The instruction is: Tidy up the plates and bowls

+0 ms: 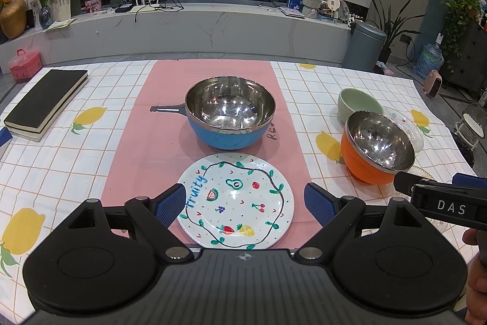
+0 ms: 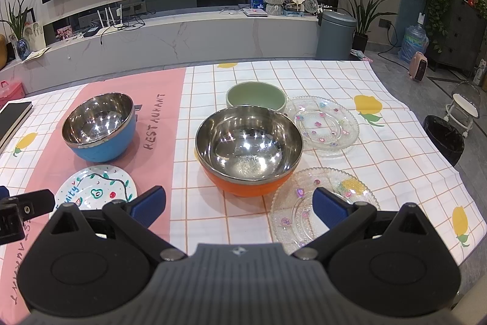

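A white plate (image 1: 236, 204) painted with fruit lies on the pink mat (image 1: 158, 142), with a blue steel bowl (image 1: 229, 111) behind it. My left gripper (image 1: 245, 204) is open and empty, its fingers either side of the plate and above it. An orange steel bowl (image 2: 248, 146) stands on the checked cloth, a green bowl (image 2: 255, 98) behind it. Two clear glass plates lie to its right, one far (image 2: 327, 125) and one near (image 2: 307, 209). My right gripper (image 2: 239, 204) is open and empty, just in front of the orange bowl.
A black book (image 1: 45, 102) lies at the table's far left. The table's right edge (image 2: 450, 160) drops to the floor, where a black bin (image 2: 444, 139) stands. The blue bowl and fruit plate also show in the right wrist view (image 2: 99, 127).
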### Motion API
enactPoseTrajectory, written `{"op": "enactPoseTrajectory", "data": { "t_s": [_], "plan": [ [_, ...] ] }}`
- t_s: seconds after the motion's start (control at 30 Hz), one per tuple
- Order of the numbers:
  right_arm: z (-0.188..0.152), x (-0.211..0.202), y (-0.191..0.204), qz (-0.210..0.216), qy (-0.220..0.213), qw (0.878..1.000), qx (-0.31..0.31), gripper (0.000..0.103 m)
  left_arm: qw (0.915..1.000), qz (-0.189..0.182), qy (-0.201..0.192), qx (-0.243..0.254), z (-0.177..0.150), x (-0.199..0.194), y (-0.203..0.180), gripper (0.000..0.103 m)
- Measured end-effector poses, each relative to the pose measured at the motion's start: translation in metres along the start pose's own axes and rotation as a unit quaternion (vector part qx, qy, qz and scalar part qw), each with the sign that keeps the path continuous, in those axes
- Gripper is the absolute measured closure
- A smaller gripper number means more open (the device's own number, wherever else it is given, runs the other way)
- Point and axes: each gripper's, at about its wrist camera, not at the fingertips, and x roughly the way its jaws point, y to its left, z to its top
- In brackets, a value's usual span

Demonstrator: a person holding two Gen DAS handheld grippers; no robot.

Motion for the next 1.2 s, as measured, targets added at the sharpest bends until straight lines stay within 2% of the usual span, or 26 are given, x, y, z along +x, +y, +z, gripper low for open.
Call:
{"op": "enactPoseTrajectory", "data": {
  "t_s": [0.6, 0.8, 0.93, 1.0, 1.1, 1.13, 1.2],
  "plan": [
    [0.003, 0.0, -0.002, 0.005, -0.001, 1.0, 0.008, 0.003, 1.0, 0.002, 0.003, -0.007, 0.0, 0.001, 0.003, 0.001],
    [0.002, 0.0, 0.001, 0.023, 0.003, 1.0, -0.003, 0.003, 0.9997, 0.008, 0.01, -0.022, 0.002, 0.006, 0.011, 0.001],
    [0.003, 0.0, 0.003, 0.057, 0.008, 0.998, -0.002, 0.003, 0.9997, 0.016, 0.014, -0.015, 0.005, 0.01, 0.016, 0.002],
    [0.005, 0.003, 0.006, 0.084, 0.017, 0.996, -0.001, 0.003, 0.9992, 0.033, 0.021, -0.009, 0.006, 0.014, 0.021, 0.007],
    [0.009, 0.012, 0.016, 0.119, 0.036, 0.992, -0.012, 0.004, 0.9983, 0.041, 0.032, -0.027, 0.006, 0.022, 0.037, 0.016],
    [0.009, 0.014, 0.02, 0.128, 0.039, 0.991, -0.016, 0.007, 0.9978, 0.041, 0.036, -0.039, 0.006, 0.025, 0.044, 0.018],
    [0.01, 0.02, 0.03, 0.139, 0.048, 0.989, -0.029, 0.021, 0.9963, 0.042, 0.045, -0.06, 0.007, 0.031, 0.055, 0.019]
  ]
}}
